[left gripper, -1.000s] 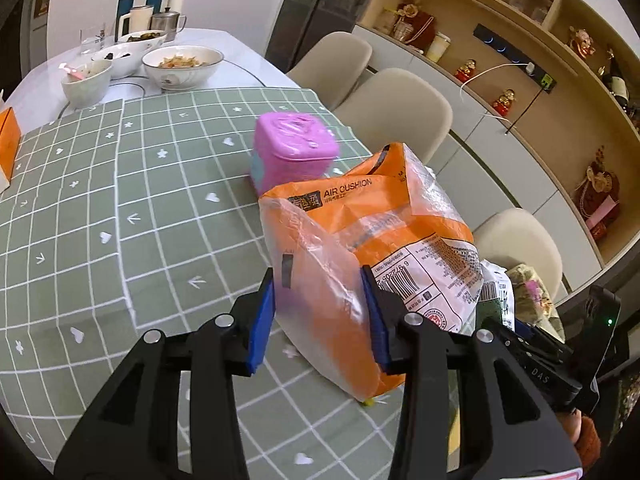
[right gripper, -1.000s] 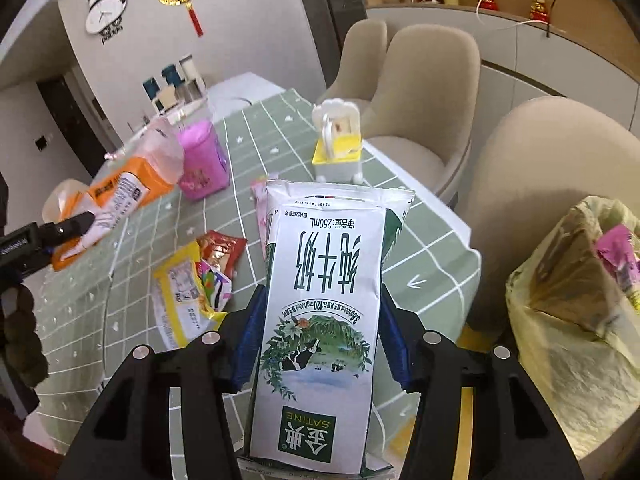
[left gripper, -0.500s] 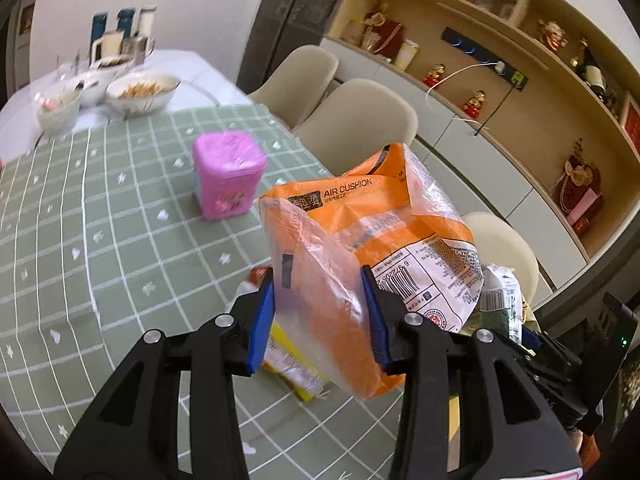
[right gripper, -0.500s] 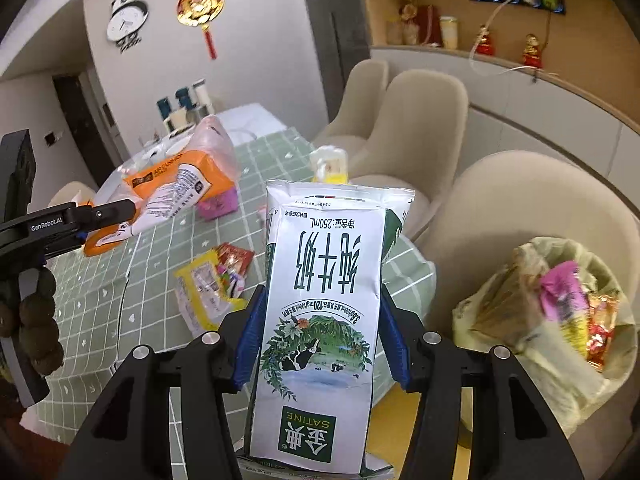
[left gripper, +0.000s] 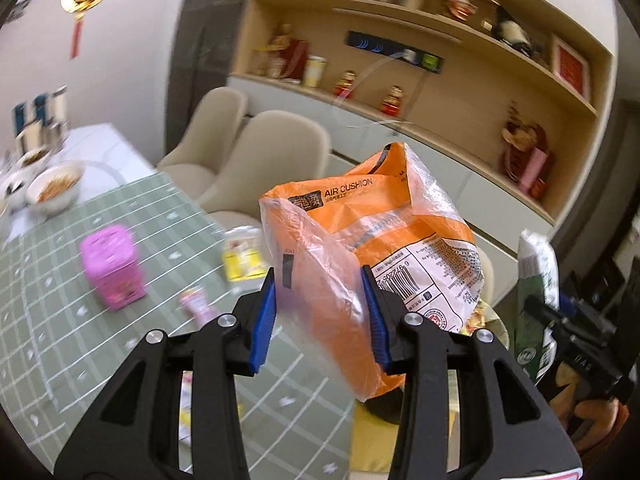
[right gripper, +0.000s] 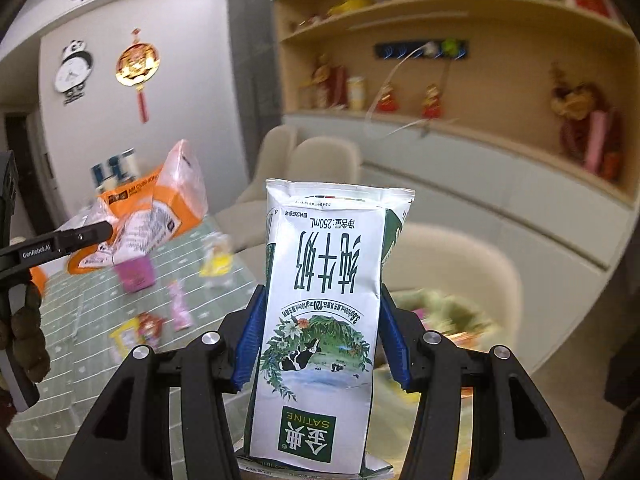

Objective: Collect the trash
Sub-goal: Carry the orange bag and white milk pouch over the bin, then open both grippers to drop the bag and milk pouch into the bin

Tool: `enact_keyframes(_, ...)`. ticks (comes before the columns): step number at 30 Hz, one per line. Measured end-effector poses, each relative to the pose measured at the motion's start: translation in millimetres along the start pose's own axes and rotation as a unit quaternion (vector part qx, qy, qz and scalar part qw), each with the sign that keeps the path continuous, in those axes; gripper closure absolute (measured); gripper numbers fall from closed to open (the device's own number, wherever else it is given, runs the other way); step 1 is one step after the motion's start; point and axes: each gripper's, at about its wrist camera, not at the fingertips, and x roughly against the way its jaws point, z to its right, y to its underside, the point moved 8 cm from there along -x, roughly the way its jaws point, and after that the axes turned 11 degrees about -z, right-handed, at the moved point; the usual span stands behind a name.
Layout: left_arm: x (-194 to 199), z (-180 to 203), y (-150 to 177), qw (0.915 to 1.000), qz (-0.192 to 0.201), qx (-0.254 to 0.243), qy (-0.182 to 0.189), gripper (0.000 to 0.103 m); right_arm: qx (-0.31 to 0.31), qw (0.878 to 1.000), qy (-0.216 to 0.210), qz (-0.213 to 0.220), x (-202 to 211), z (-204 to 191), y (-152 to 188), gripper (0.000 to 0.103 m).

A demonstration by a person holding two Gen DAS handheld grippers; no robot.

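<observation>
Above the green gridded bench (left gripper: 60, 344), left hand-held gripper (left gripper: 320, 320) clamps a crumpled orange plastic bag (left gripper: 384, 240); right hand-held gripper (right gripper: 320, 340) clamps a white milk pouch (right gripper: 324, 320), both raised.

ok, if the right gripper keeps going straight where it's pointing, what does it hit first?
Probably the beige chair back: it sits just beyond the milk carton clamped in the right gripper. The blurred trash bag lies lower, likely under the line. Depth is uncertain.

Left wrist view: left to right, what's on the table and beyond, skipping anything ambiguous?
Bowl of food → pink box → pink wrapper → yellow-and-white carton → orange AIR CUSHION bag clamped in the left gripper → milk carton held by the right gripper.
</observation>
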Motion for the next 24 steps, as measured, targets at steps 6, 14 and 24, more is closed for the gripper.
enact_keyframes(6,-44.2,74.5,-9.6,0.9964,-0.026,-0.075,0.03,0.065,-0.034,0.998,0.048,0.008,14.4,64.1,-1.1,0.053)
enact_keyframes(14,-141.3,152.2,10.2,0.9741,-0.134,-0.151,0.102,0.065,-0.081,0.992,0.097,-0.001,13.7,131.3,5.5,0.053)
enact_keyframes(24,-256.5,204.9,65.9,0.9268,-0.288,-0.218,0.103,0.065,-0.09,0.991,0.095,-0.039,-34.1,160.1,1.2,0.053)
